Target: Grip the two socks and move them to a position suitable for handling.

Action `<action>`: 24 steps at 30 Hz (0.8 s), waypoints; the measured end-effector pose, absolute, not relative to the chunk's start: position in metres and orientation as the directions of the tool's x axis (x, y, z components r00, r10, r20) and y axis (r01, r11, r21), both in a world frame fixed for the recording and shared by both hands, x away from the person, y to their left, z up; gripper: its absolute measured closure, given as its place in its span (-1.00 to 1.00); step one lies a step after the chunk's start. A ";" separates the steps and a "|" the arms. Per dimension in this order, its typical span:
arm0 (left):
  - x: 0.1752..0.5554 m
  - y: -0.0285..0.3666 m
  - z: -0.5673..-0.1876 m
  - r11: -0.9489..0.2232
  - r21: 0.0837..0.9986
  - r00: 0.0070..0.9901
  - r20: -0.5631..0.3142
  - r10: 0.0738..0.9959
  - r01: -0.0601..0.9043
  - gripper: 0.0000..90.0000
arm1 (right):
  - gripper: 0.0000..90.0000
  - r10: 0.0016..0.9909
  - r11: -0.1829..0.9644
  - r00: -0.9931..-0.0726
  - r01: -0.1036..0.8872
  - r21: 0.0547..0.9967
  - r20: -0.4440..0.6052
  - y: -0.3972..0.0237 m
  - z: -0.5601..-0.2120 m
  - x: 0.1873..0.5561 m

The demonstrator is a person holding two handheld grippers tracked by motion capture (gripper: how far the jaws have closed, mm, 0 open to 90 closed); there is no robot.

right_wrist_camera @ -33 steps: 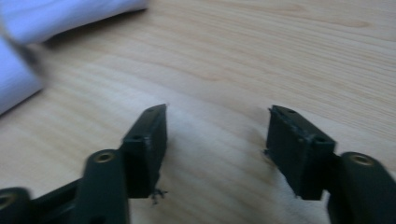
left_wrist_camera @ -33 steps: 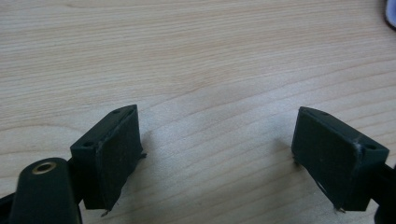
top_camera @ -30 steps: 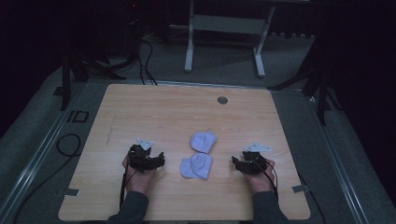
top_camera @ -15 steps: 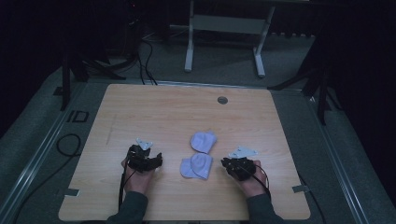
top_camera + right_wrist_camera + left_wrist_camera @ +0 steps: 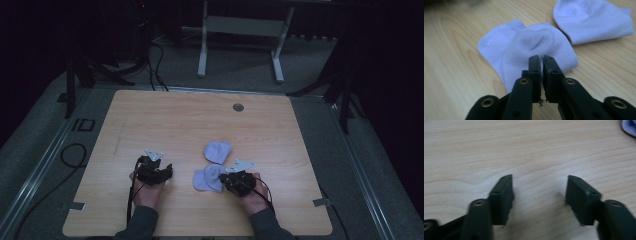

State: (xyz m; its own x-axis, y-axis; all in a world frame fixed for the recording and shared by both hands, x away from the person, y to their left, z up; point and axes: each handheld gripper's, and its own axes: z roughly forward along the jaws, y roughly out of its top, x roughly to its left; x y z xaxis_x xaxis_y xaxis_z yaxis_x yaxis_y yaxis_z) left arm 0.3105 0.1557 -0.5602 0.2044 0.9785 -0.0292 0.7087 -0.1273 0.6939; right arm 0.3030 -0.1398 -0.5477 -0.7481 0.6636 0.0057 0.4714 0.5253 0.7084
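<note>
Two pale lilac socks lie on the wooden table [image 5: 180, 120]. The far sock [image 5: 218, 151] [image 5: 594, 20] is folded over; the near sock [image 5: 207, 178] [image 5: 524, 42] lies flat in front of it. My right gripper [image 5: 229, 175] [image 5: 541, 60] is shut, its tips over the near sock's right edge, and I see no cloth pinched between them. My left gripper [image 5: 154, 162] [image 5: 540, 195] is open over bare wood to the left of the socks. Its jaws have just been closing, with nothing between them. A sock corner [image 5: 630, 126] shows at the top right of the left gripper view.
A small round grey cap [image 5: 238, 107] sits in the tabletop near the far edge. Beyond the table stand a white metal frame [image 5: 240, 30] and dark stands. Cables [image 5: 75, 155] lie on the floor at the left.
My right hand has moved left across the table from the right side up to the near sock. The left hand has stayed where it was.
</note>
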 end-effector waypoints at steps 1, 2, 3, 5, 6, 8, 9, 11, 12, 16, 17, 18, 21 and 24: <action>0.309 0.155 -0.559 -0.130 0.695 0.214 -0.035 0.976 0.707 -0.01 | 0.95 0.668 0.532 -0.744 0.482 0.696 0.004 -0.138 -0.551 0.304; 0.309 0.155 -0.559 -0.130 0.695 0.214 -0.035 0.976 0.707 0.01 | 0.95 0.668 0.532 -0.744 0.482 0.696 0.004 -0.138 -0.551 0.304; 0.308 0.154 -0.558 -0.141 0.694 0.225 -0.031 0.974 0.706 0.03 | 0.99 0.677 0.529 -0.736 0.488 0.694 0.002 -0.137 -0.557 0.305; 0.306 0.153 -0.556 -0.152 0.698 0.246 -0.037 0.969 0.700 0.07 | 0.99 0.678 0.529 -0.735 0.488 0.695 0.000 -0.136 -0.557 0.305; 0.304 0.151 -0.554 -0.158 0.706 0.266 -0.045 0.963 0.691 0.09 | 1.00 0.679 0.531 -0.734 0.488 0.693 -0.002 -0.135 -0.557 0.305; 0.303 0.151 -0.552 -0.164 0.709 0.276 -0.046 0.960 0.686 0.10 | 1.00 0.671 0.542 -0.742 0.476 0.693 -0.015 -0.133 -0.557 0.304; 0.302 0.150 -0.551 -0.168 0.714 0.286 -0.047 0.957 0.680 0.11 | 1.00 0.667 0.545 -0.745 0.473 0.692 -0.017 -0.132 -0.557 0.304; 0.301 0.150 -0.550 -0.166 0.727 0.305 -0.062 0.950 0.666 0.12 | 1.00 0.661 0.551 -0.750 0.467 0.692 -0.019 -0.131 -0.557 0.305; 0.300 0.149 -0.550 -0.167 0.730 0.312 -0.066 0.948 0.663 0.15 | 1.00 0.650 0.561 -0.760 0.461 0.687 -0.021 -0.129 -0.557 0.306; 0.298 0.148 -0.548 -0.171 0.744 0.353 -0.093 0.931 0.646 0.23 | 1.00 0.626 0.579 -0.779 0.443 0.684 -0.025 -0.123 -0.556 0.310; 0.298 0.148 -0.548 -0.171 0.744 0.353 -0.093 0.931 0.646 0.25 | 1.00 0.618 0.586 -0.785 0.436 0.683 -0.030 -0.121 -0.556 0.311; 0.297 0.146 -0.548 -0.181 0.748 0.377 -0.098 0.921 0.639 0.29 | 1.00 0.612 0.594 -0.790 0.431 0.679 -0.033 -0.120 -0.556 0.312; 0.296 0.139 -0.549 -0.211 0.749 0.419 -0.097 0.903 0.628 0.36 | 1.00 0.595 0.613 -0.802 0.417 0.671 -0.045 -0.114 -0.555 0.315; 0.295 0.134 -0.550 -0.230 0.750 0.445 -0.095 0.890 0.620 0.39 | 1.00 0.588 0.622 -0.808 0.411 0.667 -0.051 -0.111 -0.554 0.316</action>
